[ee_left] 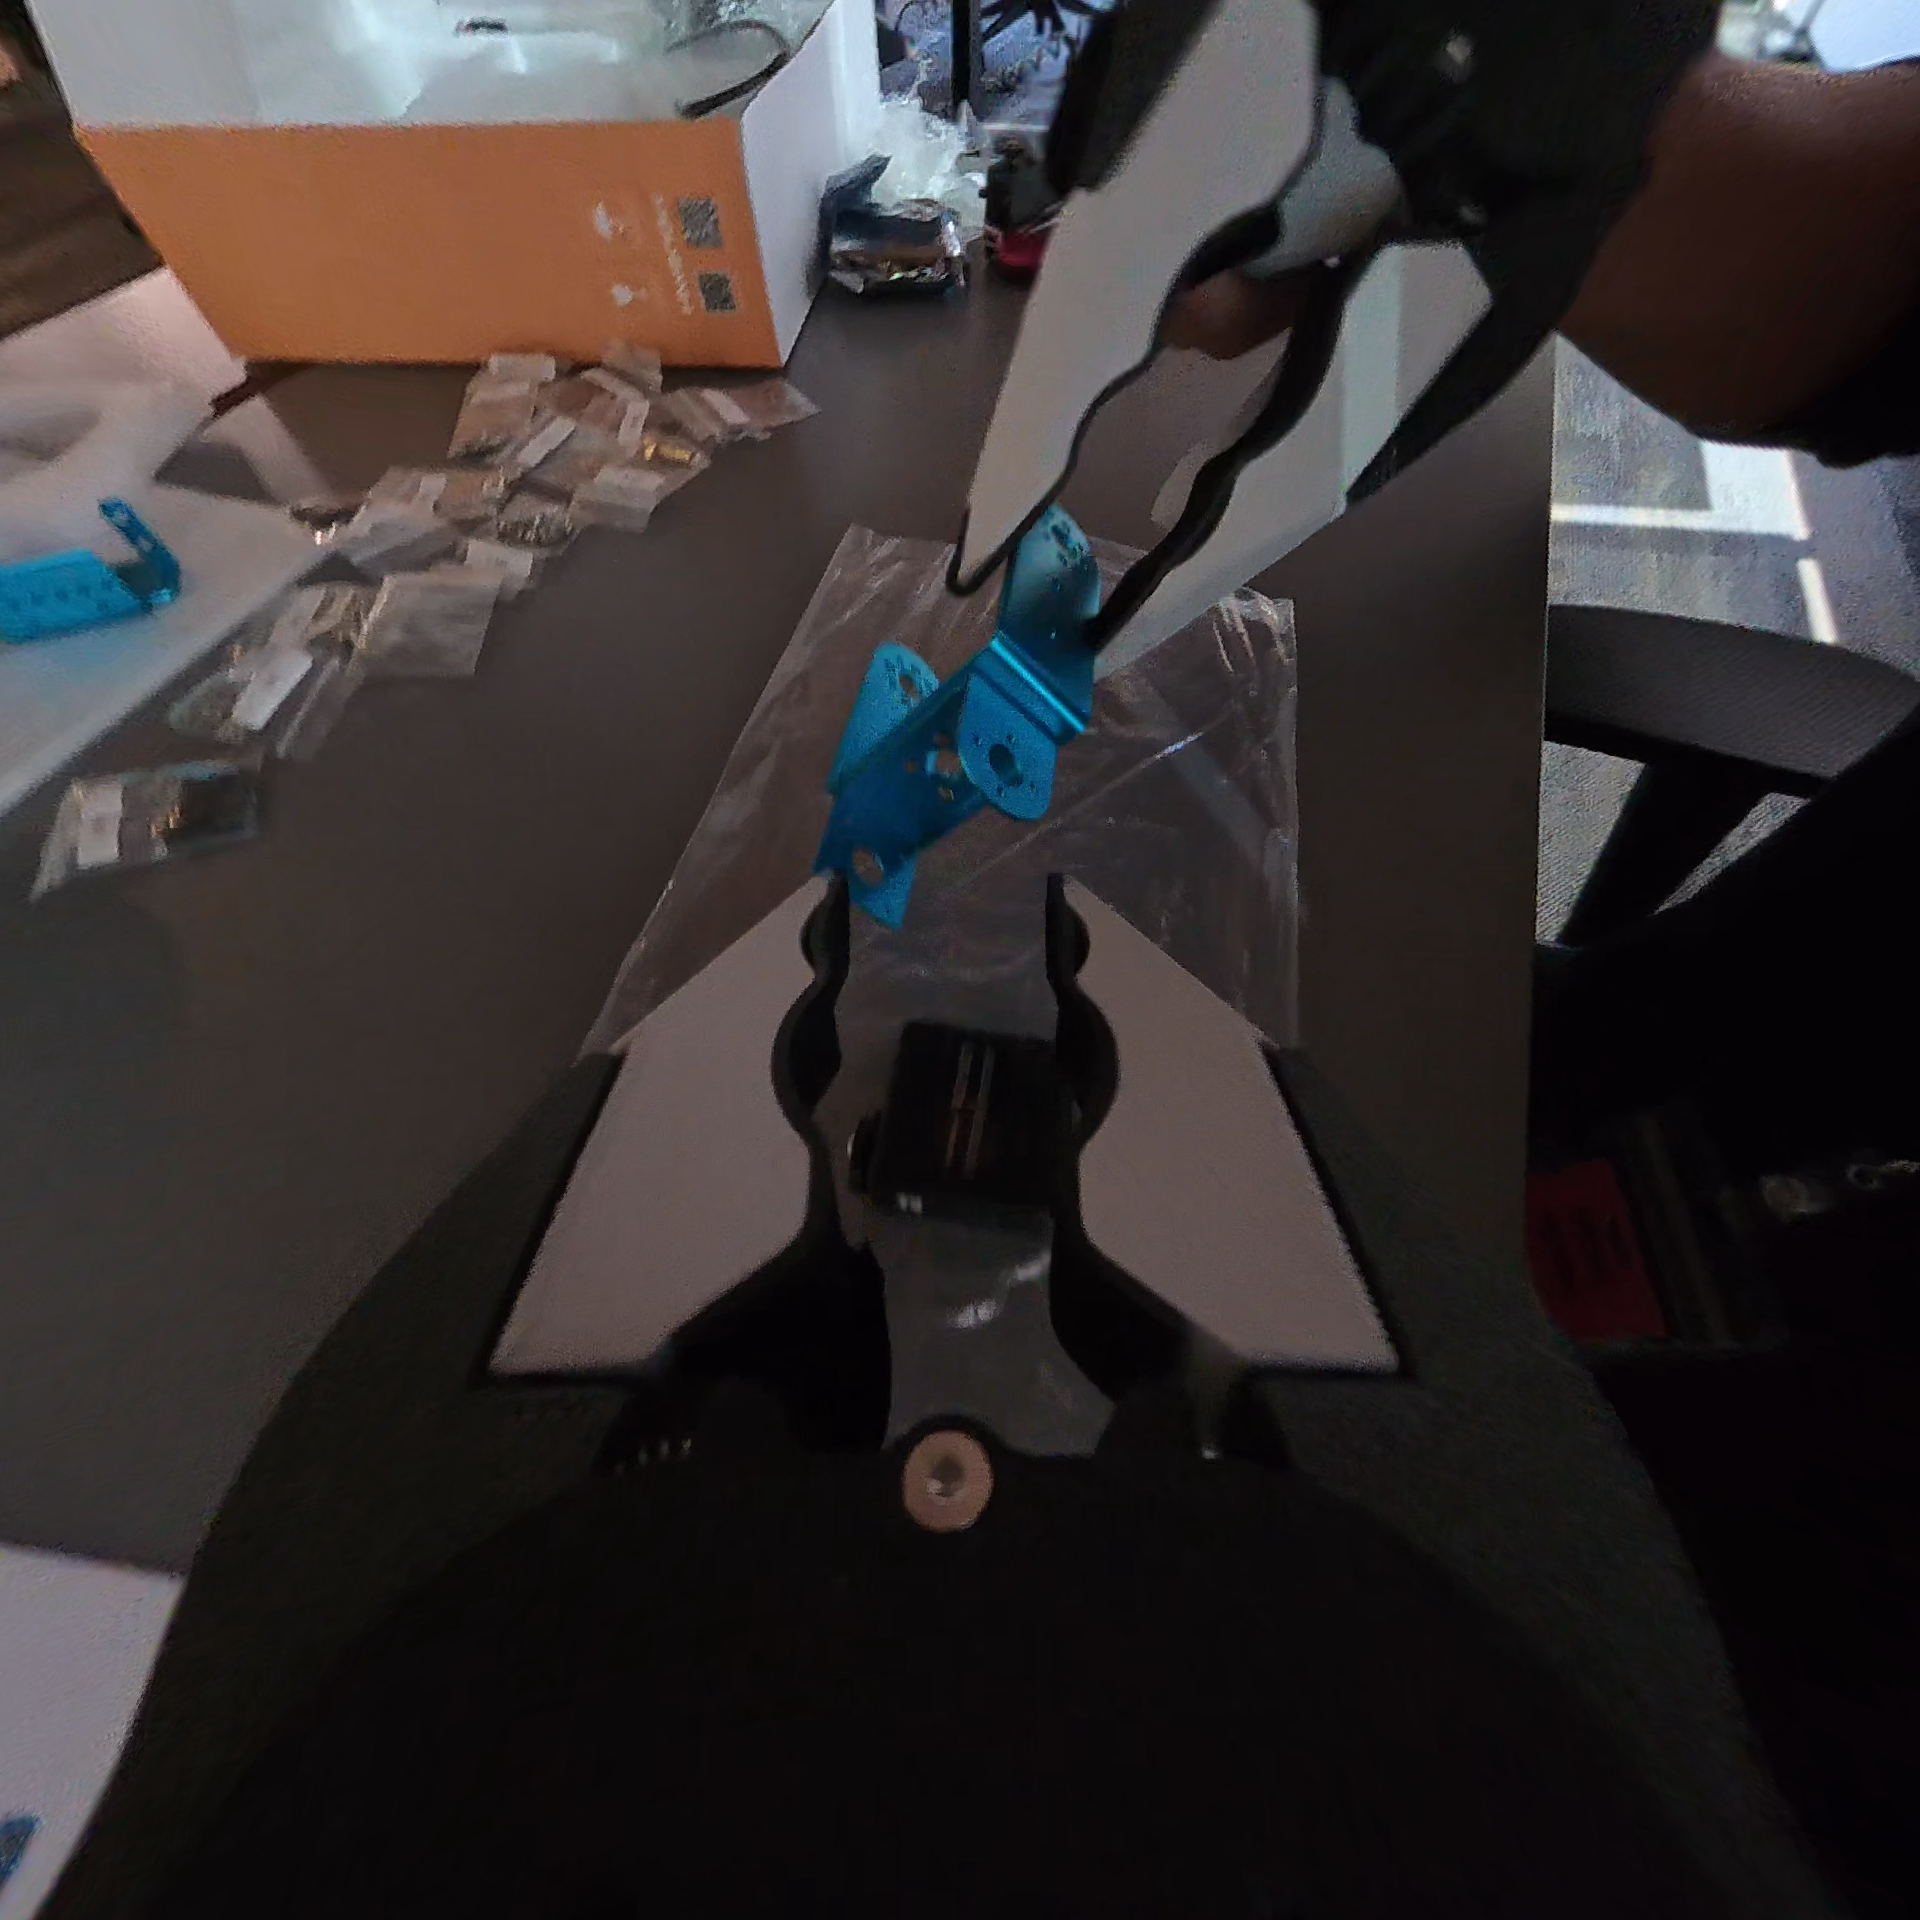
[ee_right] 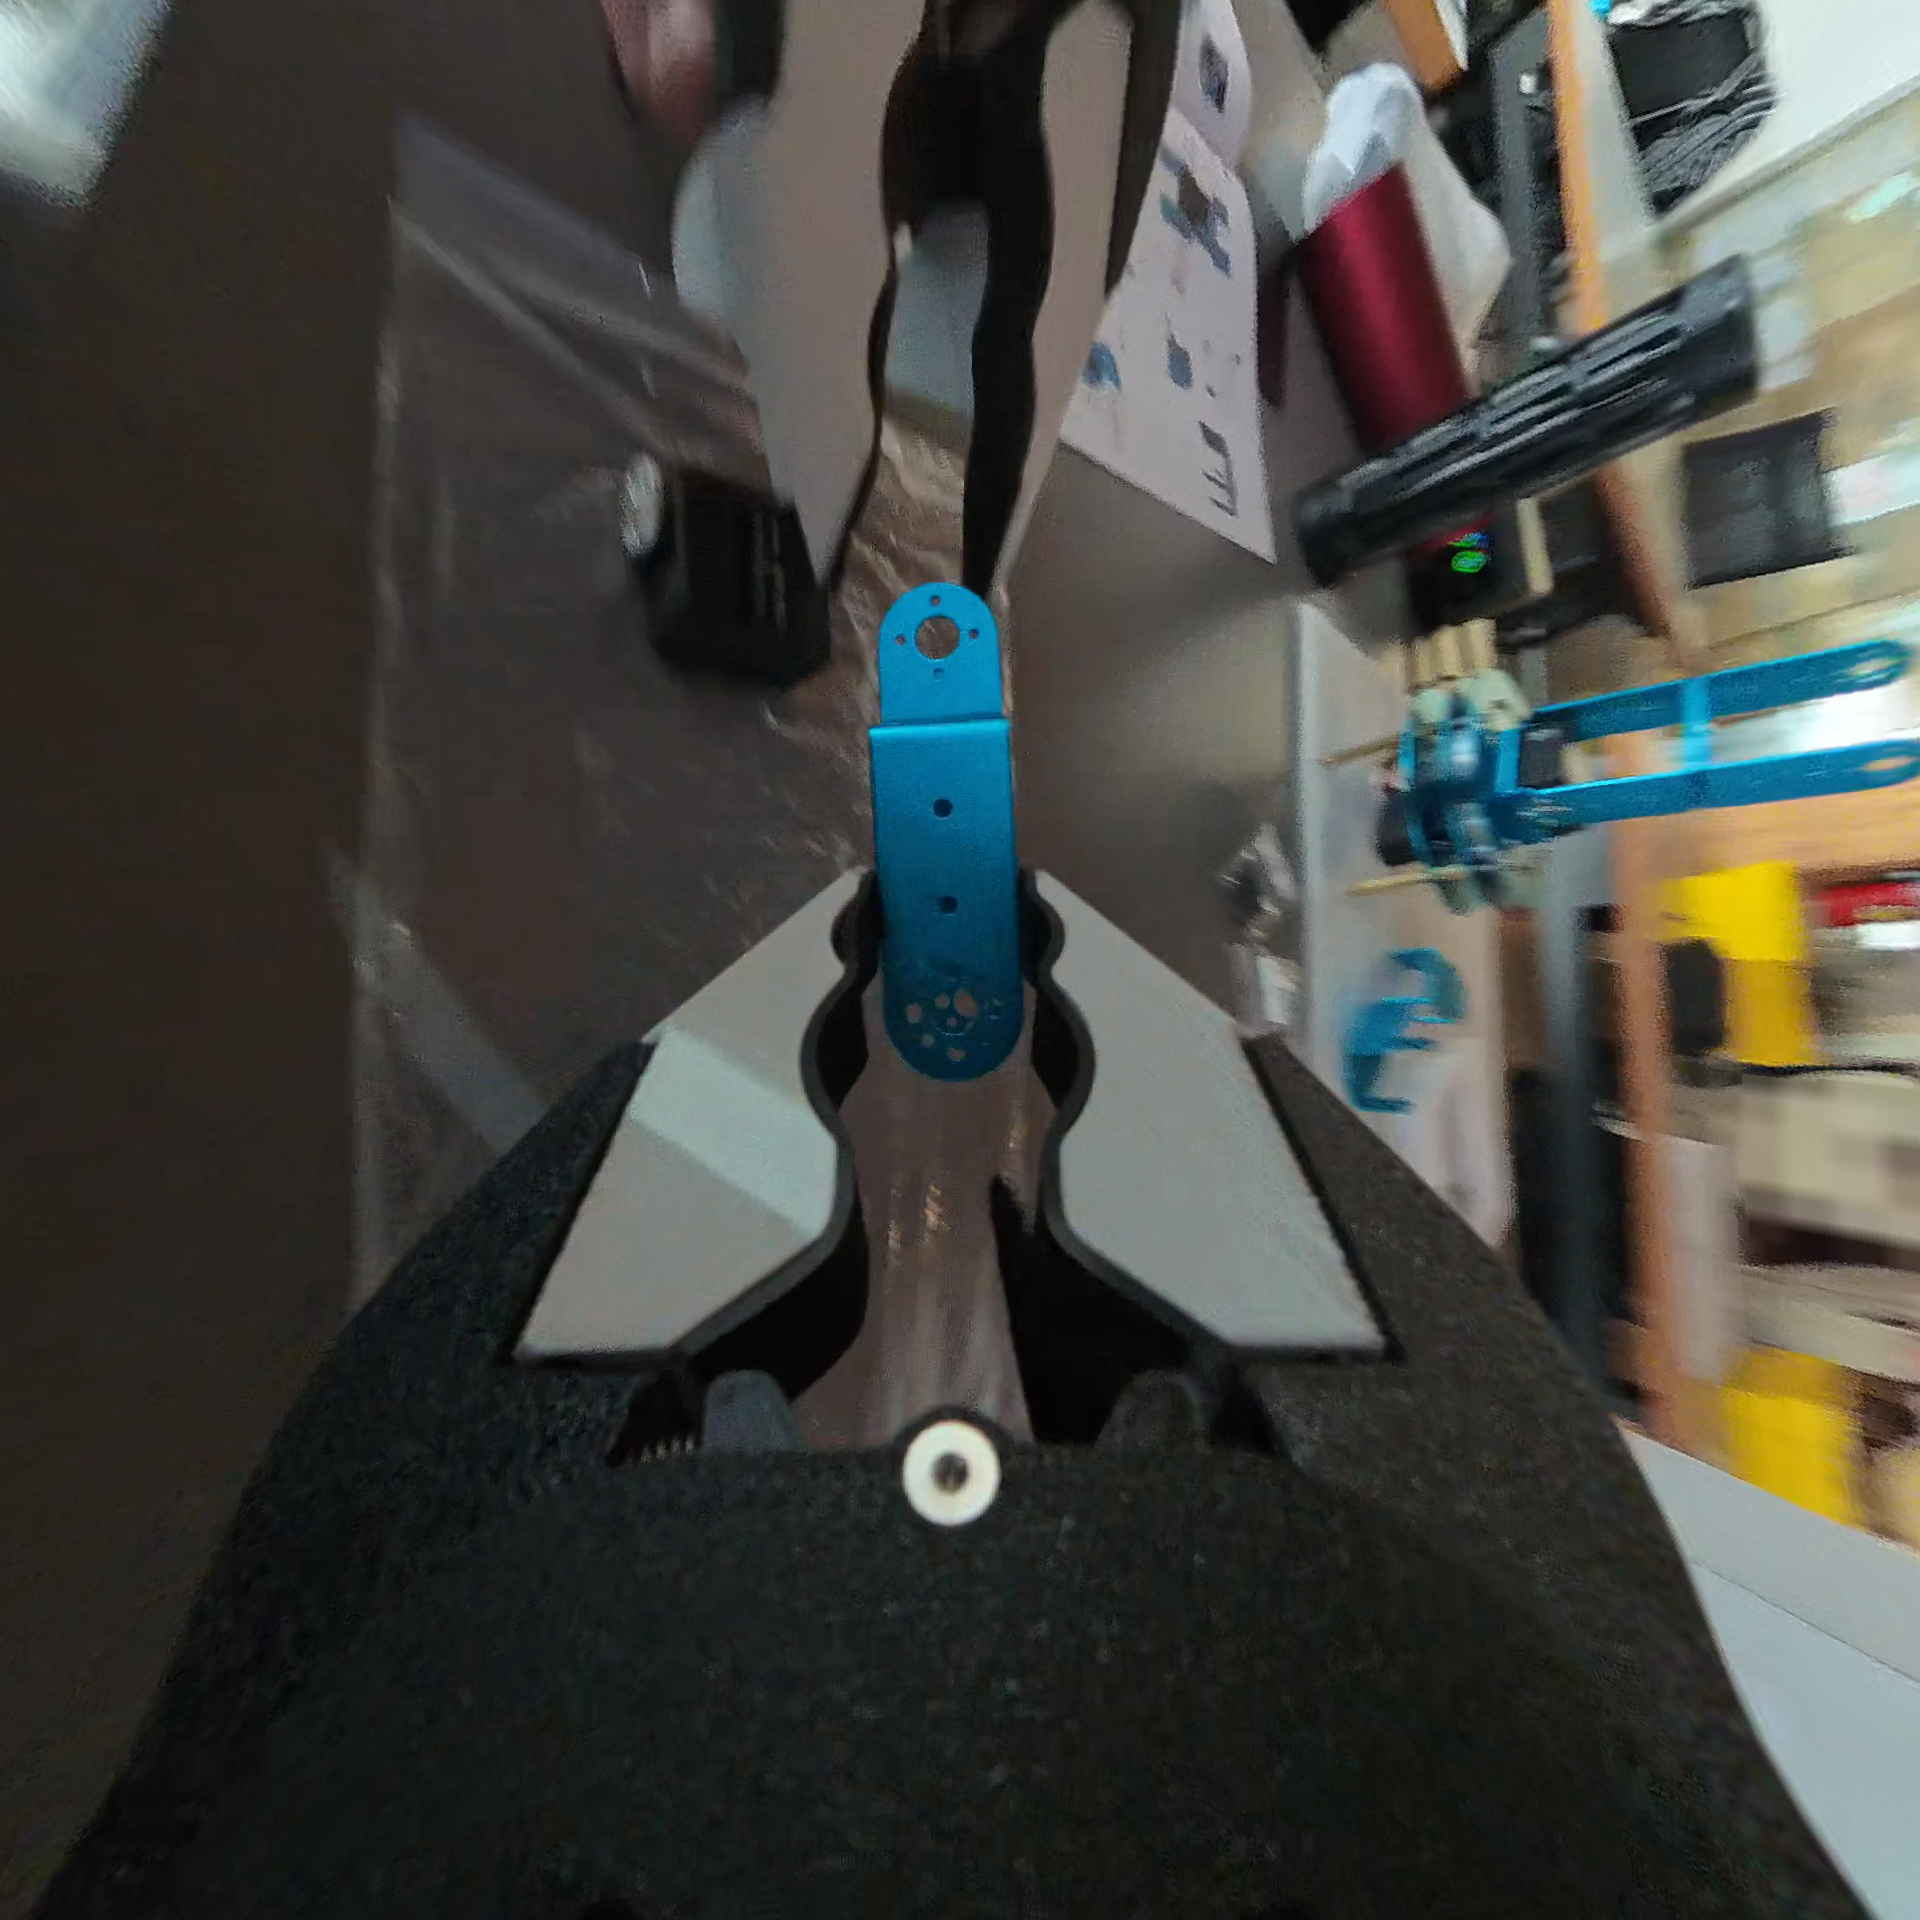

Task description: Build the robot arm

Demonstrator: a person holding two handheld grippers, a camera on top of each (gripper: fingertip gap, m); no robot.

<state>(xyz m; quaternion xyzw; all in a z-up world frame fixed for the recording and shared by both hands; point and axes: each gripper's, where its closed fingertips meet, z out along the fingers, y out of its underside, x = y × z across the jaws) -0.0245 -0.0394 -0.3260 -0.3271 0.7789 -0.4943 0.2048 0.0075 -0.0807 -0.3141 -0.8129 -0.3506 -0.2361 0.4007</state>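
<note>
While both grippers hang over the dark table (ee_left: 416, 1039), the orange-and-white box (ee_left: 436, 239) sits at the far left edge and a clear plastic bag (ee_left: 1174, 831) lies flat under the action. Right gripper (ee_left: 1039, 603) comes in from above, its fingers clamped on both edges of a blue metal bracket (ee_left: 966, 727). The bracket is in the air over the bag, gripped at one end; the right wrist view shows it square between the right gripper (ee_right: 945, 894) tips.

Left gripper (ee_left: 940, 894) has its fingers parted. The bracket's free end sits at the tip of one finger; contact cannot be told. It is not pinched from both sides.

A black block (ee_left: 961, 1101) rests on the bag, seen between the left fingers. Small hardware packets (ee_left: 436, 582) are scattered left, near the box.
</note>
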